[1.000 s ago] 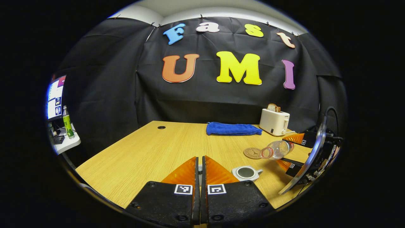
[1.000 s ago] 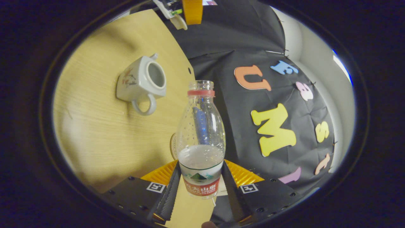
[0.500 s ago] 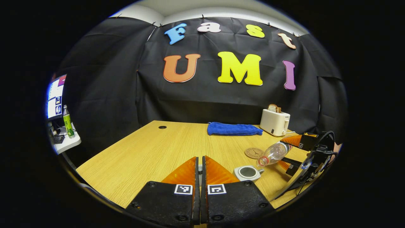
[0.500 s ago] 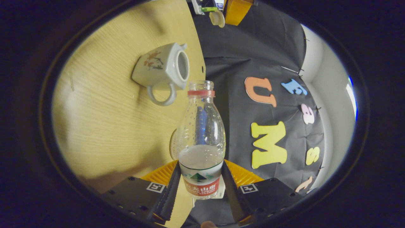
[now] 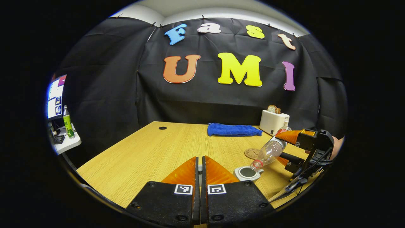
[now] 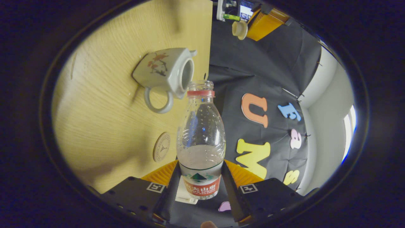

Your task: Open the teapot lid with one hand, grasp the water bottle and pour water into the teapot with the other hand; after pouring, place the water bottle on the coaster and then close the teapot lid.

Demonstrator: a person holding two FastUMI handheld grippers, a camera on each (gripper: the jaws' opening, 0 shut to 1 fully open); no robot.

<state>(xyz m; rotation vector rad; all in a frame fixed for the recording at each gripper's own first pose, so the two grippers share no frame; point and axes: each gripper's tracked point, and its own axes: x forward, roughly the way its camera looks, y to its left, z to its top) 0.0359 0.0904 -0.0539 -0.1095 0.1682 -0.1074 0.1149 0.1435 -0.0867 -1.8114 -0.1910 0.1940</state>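
The right gripper (image 6: pixel 200 180) is clenching the water bottle (image 6: pixel 201 142) by its labelled lower part, both fingers pressing on it. In the left gripper view the bottle (image 5: pixel 269 152) is tilting neck-down, its open mouth sitting just over the rim of the teapot (image 5: pixel 247 173), which is standing lidless on the wooden table (image 5: pixel 152 155). The left gripper (image 5: pixel 198 171) is hanging at six o'clock with its fingers closed on the lid (image 6: pixel 239 29), which shows in the right gripper view. The coaster (image 5: pixel 252 153) is lying bare just behind the teapot, near one o'clock from it. Farther back a blue towel (image 5: pixel 233 129) and a white toaster (image 5: pixel 274 122) are sitting at the table's far edge, well apart from the pouring.
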